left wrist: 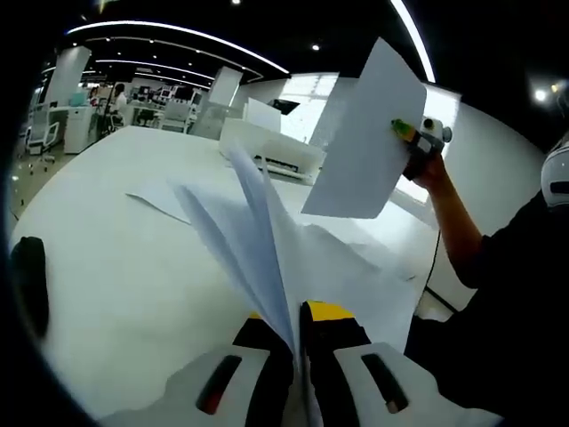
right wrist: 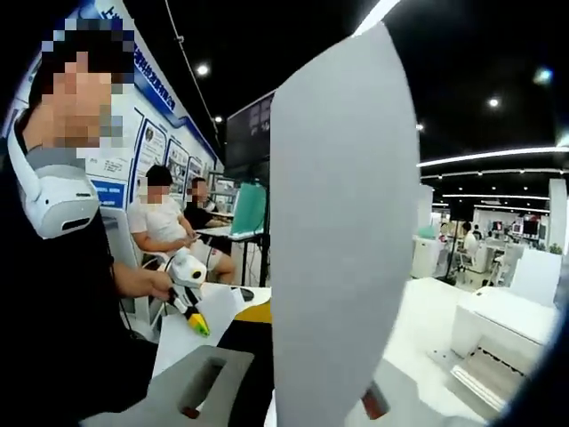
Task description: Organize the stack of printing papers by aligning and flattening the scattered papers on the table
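Note:
In the left gripper view, my left gripper (left wrist: 298, 336) is shut on a few white sheets (left wrist: 253, 231) that fan upward from between its jaws over the white table (left wrist: 98, 258). More loose sheets (left wrist: 164, 200) lie flat on the table beyond. My right gripper (left wrist: 416, 135) is raised at the upper right, pinching one white sheet (left wrist: 364, 133) by its edge. In the right gripper view, that sheet (right wrist: 342, 231) stands upright between my right gripper's (right wrist: 284, 396) jaws and hides the middle. The left gripper (right wrist: 191, 313) is at lower left, holding its paper (right wrist: 182, 342).
A white printer-like box (left wrist: 271, 147) sits at the far side of the table and appears again as a white machine (right wrist: 498, 347). A person's arm (left wrist: 449, 213) and dark torso stand at the table's right edge. Two seated people (right wrist: 164, 227) are behind.

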{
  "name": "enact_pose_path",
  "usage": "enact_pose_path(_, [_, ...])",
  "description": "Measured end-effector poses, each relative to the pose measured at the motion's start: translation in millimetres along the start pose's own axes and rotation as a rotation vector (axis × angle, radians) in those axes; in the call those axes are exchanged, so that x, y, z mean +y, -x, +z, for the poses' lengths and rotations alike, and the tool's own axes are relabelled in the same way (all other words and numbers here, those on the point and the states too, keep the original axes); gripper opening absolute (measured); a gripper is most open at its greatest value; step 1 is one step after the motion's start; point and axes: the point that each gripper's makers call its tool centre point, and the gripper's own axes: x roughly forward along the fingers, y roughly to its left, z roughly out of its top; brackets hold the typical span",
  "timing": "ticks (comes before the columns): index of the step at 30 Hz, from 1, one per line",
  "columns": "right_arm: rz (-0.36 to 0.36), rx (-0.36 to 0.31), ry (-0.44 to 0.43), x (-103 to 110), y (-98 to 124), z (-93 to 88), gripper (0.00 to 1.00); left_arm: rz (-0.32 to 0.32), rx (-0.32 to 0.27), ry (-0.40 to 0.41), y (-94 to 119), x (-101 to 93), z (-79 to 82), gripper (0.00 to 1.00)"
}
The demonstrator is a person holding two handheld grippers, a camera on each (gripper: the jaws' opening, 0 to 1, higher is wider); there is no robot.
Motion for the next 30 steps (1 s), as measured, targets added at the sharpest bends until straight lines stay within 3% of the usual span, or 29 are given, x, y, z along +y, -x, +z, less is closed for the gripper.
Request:
enact_pose_path(11, [0.032, 0.068, -0.021, 5, 10, -1.7, 0.0, 0.002, -0.004, -0.016, 1, -1.1, 3.2, 0.08])
enact_pose_path(22, [0.187, 0.255, 0.012, 38, 11, -17.2, 0.0, 0.005, -0.001, -0.019, 0, -0.3, 3.0, 0.08])
enact_pose_path(30, [0.258, 0.355, -0.008, 49, 21, -20.5, 0.0, 0.004, -0.002, -0.025, 0, -0.8, 4.6, 0.08])
